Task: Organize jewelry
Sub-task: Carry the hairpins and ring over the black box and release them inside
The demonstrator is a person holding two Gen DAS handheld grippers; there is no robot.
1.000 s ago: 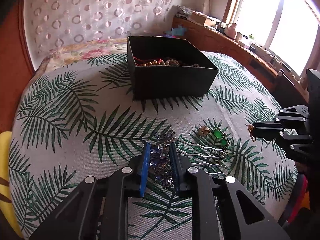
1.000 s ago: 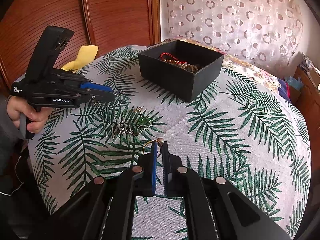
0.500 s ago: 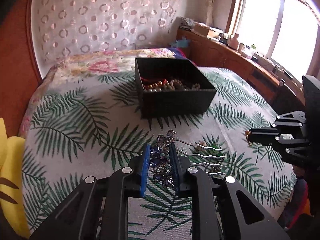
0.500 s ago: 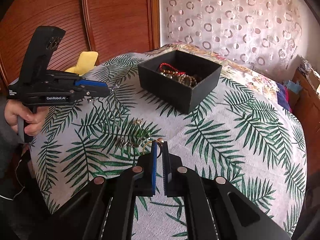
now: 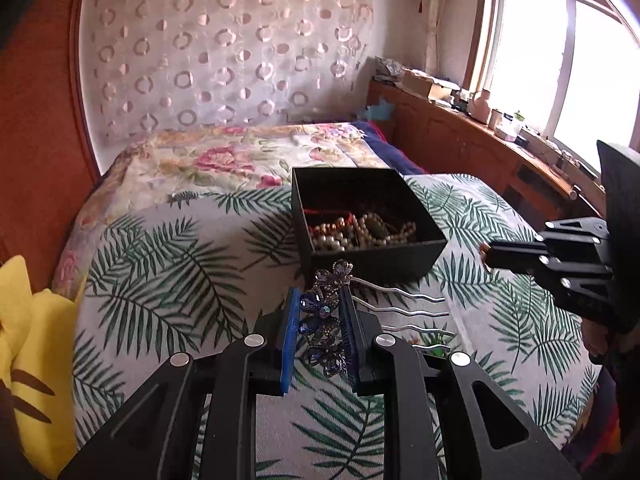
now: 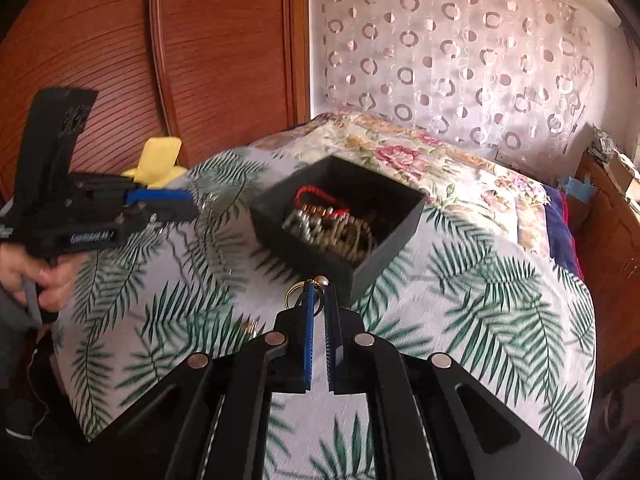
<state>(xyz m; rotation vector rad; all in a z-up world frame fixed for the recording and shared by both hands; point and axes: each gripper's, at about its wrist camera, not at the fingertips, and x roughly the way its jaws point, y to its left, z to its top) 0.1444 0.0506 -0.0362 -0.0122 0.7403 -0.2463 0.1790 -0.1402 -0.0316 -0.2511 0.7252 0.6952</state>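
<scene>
Both tongs are clamped: left tongs (image 5: 320, 312) on a hair comb (image 5: 326, 320), right tongs (image 6: 318, 296) on a ring (image 6: 298, 294).

a hair comb (image 5: 326, 320) with blue and dark jewelled flowers and wavy silver prongs pointing right is held above the cloth, just before the box (image 5: 400, 254). the black square box, open-topped, holds beads (image 5: 348, 236) and a red cord (image 6: 316, 196). a gold ring (image 6: 298, 294) with a round bead is held near the box's corner.
</scene>
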